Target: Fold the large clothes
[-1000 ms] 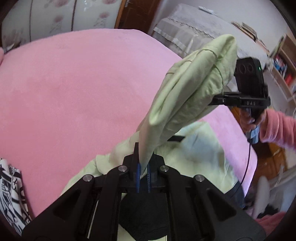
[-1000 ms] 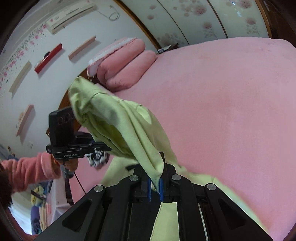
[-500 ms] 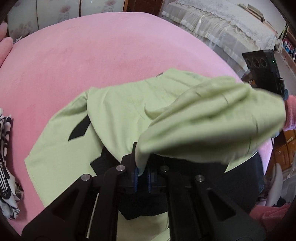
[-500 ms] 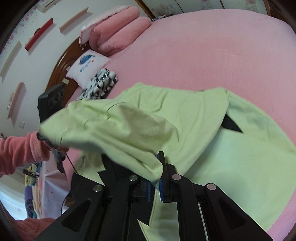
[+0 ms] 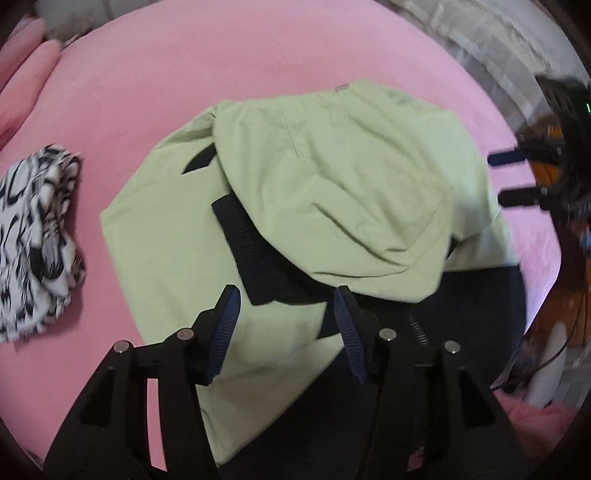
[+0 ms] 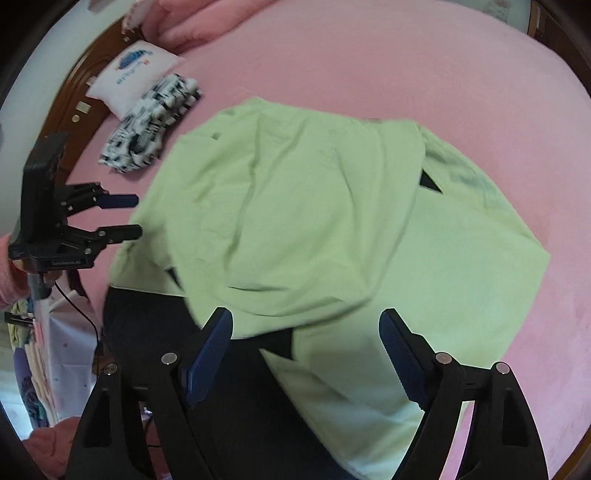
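Observation:
A light green garment with black parts (image 5: 332, 192) lies on the pink bed (image 5: 184, 74), one flap folded over its middle. It also shows in the right wrist view (image 6: 314, 221). My left gripper (image 5: 284, 299) is open and empty just above the garment's near edge; it also shows in the right wrist view (image 6: 136, 216). My right gripper (image 6: 306, 321) is open and empty over the near edge too; it shows blurred in the left wrist view (image 5: 495, 179).
A black-and-white patterned cloth (image 5: 33, 236) lies left of the garment, also seen in the right wrist view (image 6: 147, 125). A white pillow (image 6: 129, 74) and pink bolsters (image 6: 192, 22) lie by the wooden headboard. The bed edge runs near the right gripper.
Both grippers carried the green flap down over the garment, then opened and let it go. The flap now lies flat on the garment.

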A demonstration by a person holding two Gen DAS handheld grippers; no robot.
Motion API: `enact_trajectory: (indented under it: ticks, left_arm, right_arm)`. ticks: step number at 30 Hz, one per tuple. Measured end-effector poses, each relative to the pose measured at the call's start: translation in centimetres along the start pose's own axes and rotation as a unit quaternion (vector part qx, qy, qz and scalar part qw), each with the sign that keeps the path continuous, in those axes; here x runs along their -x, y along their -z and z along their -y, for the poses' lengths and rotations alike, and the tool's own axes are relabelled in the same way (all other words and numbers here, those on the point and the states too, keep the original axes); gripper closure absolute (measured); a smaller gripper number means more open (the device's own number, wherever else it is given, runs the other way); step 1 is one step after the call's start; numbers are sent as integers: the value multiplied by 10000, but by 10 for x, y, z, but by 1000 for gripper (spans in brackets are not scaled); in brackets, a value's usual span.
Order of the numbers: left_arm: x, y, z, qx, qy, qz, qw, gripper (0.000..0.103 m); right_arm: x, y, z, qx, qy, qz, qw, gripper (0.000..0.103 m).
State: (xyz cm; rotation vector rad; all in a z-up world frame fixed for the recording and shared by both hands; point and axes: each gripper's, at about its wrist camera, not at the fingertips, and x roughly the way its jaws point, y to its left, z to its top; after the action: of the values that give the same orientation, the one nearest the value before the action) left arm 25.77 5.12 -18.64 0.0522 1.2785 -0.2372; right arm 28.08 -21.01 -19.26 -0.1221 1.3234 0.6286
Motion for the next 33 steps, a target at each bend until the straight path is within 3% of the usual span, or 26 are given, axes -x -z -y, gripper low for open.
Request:
enact_trajectory:
  ticks: [4, 5, 6, 8, 11, 14, 17, 18, 20, 21, 25, 28, 30, 33]
  left_arm:
    - [26, 17, 19, 839, 275, 559, 9945, 54]
    - [25, 20, 28, 1131, 427, 751, 9898, 54]
    - [24, 19, 35, 1266, 653, 876, 9859, 55]
    - [9, 8, 54, 1321, 894, 972, 9824, 65]
    - [-21, -3, 70, 1239, 487, 736, 9884, 69]
    - [-55, -13, 68, 1180, 254, 481, 9915, 88]
    - [-86, -13, 48, 1306, 172, 381, 9906, 90]
    - [-92, -11, 42, 1346, 168, 346, 9901, 90]
    - [-101, -5, 30, 1305, 74, 327, 9909, 100]
    - [-103, -1, 24, 1235, -61, 307, 9918, 101]
    - [-99, 8, 5, 1301, 57, 300, 9910, 102]
    - [-88, 6, 0, 1259, -113, 326, 9914, 102]
    - [-71, 0, 1, 1205, -415, 529, 9904, 102]
    - [-54, -16, 3, 1271, -40, 922, 9876, 102]
  right_arm:
    - [11, 12, -20, -594, -408, 637, 9954, 22]
    - [3, 15, -24, -924, -531, 737, 9916, 30]
    - [-6, 16, -26, -1163, -625, 773, 9882, 51]
    - [-26, 20, -29, -1714, -743, 864, 9786, 74]
    - [-59, 28, -26, -2406, -836, 917, 9626, 89]
    - [-85, 28, -28, -2492, -847, 1076, 9587, 91]
    - [-115, 27, -23, -2431, -735, 1113, 9608, 92]
    - [-124, 28, -19, -2416, -687, 1020, 9625, 102]
    - [-132, 32, -13, -2383, -734, 1021, 9630, 102]
    - [-128, 34, -11, -2350, -767, 1115, 9625, 102]
    - [-108, 41, -7, -2424, -68, 1369, 9604, 102]
    - [-85, 46, 3, -2825, 328, 1689, 9437, 102]
    - [-71, 42, 6, -2921, 346, 1972, 9352, 102]
    - [-74, 10, 4, -2650, 23, 2019, 9429, 102]
